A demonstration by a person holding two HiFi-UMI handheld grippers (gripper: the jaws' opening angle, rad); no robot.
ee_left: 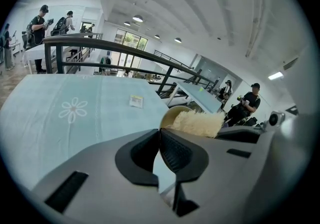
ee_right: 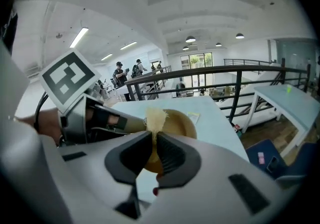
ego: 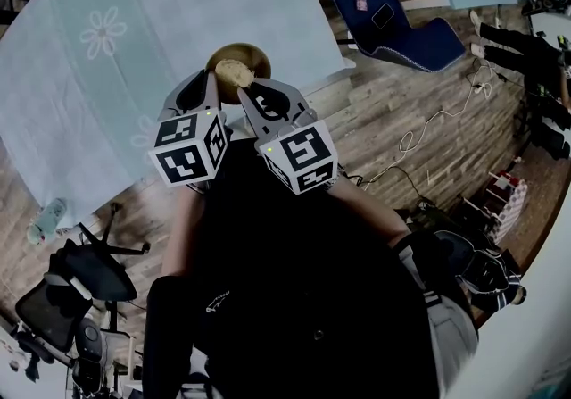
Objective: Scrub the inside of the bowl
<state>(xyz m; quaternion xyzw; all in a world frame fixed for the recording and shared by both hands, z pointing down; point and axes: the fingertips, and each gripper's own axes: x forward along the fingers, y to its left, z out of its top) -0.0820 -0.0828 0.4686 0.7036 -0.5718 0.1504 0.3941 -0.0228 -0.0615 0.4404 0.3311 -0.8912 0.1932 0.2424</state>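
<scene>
The round brown wooden bowl point(ego: 256, 55) sits by the near edge of the pale blue flower-printed tablecloth point(ego: 107, 31), straight in front of the person. The left gripper point(ee_left: 160, 135) is clamped on the bowl's left rim. The right gripper point(ee_right: 151, 140) is clenched on a pale yellow fibrous scrubbing pad point(ee_right: 155, 117), whose free tuft stands above the jaws and reaches over the bowl's inside. The scrubbing looks to be just starting or under way. To do it well, the left gripper's pinch should be firm enough that the light bowl neither spins nor tips. The right gripper should press the pad against the inner wall and sweep round the curve and down to the bottom, taking in the patch beside the left jaws. Too hard a push toward the far side could slide the bowl on the cloth, or drag the pad out of its narrow hold. The head view gives the layout from above, with both grippers converging on the bowl and the pad over its near side, but the grips are too small there to read. Only the right gripper view shows the left gripper reaching the rim from the left. The left gripper view shows the rim running into its closed jaws, with the pad just behind. A small white label point(ee_left: 136, 100) lies well apart on the far cloth.
</scene>
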